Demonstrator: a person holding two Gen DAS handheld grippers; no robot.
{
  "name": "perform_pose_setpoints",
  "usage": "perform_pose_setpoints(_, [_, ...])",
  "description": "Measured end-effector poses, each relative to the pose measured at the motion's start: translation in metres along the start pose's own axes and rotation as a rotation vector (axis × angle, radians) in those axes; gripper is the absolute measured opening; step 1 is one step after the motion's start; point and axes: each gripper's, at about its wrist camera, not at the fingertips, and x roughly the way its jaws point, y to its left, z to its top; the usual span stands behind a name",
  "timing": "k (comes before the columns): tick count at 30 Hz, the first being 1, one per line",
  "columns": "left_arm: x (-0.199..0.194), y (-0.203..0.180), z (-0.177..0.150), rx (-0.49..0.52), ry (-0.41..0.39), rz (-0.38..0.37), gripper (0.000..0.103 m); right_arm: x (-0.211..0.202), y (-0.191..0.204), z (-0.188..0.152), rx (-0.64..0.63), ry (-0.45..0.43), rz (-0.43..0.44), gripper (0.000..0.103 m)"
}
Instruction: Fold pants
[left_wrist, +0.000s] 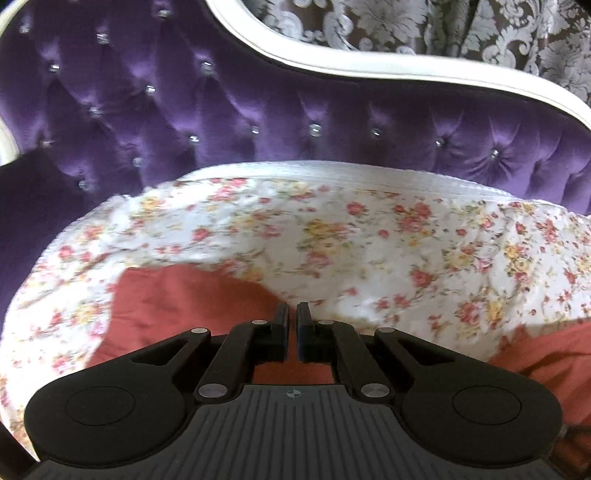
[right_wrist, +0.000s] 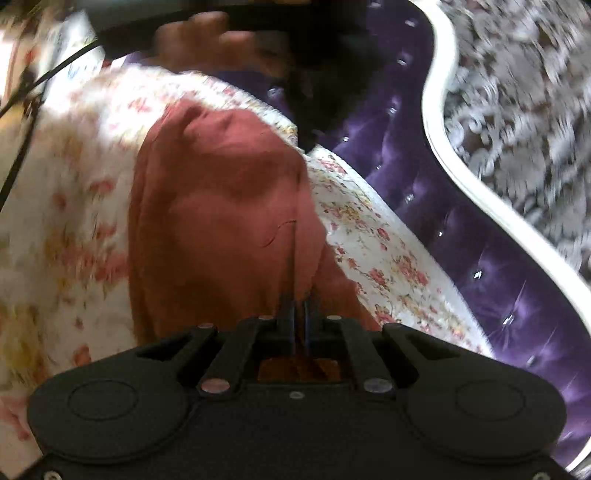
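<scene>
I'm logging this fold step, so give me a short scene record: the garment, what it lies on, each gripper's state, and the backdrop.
garment: rust-red pants, bunched
surface: floral sheet
left gripper: fingers shut, red cloth between them
right gripper: fingers shut on the pants
backdrop: purple tufted headboard, white trim
image quality: right wrist view blurred

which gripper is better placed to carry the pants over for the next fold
Probably the right. The right gripper looks pinched on the rust-red pants at their near end, with the whole length ahead. The left gripper is shut at an edge, though fabric between its pads is unclear.
</scene>
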Motion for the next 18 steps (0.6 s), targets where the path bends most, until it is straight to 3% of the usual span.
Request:
perform_pose_setpoints(3, [0.019, -0.008, -0.004, 0.026, 0.034, 0.01, 0.005, 0.003, -0.002, -0.001, 0.019, 0.002, 0.004, 0.013])
perform_pose_setpoints(6, [0.039, -0.003, -0.02, 0.015, 0.124, 0.023, 0.005, 0.0, -0.012, 0.001, 0.061, -0.001, 0.029, 0.013])
perform_pose_setpoints(10, [0.035, 0.003, -0.046, 0.031, 0.075, 0.021, 0.005, -0.006, -0.04, 0.004, 0.176, -0.021, 0.097, 0.016])
perform_pose_setpoints(14, [0.029, 0.0, -0.055, 0.054, 0.047, 0.041, 0.005, -0.01, -0.087, 0.008, 0.407, -0.066, 0.163, 0.048])
perform_pose_setpoints(18, [0.027, -0.002, -0.052, 0.05, 0.03, 0.053, 0.005, 0.016, -0.125, 0.005, 0.588, -0.021, 0.255, 0.054])
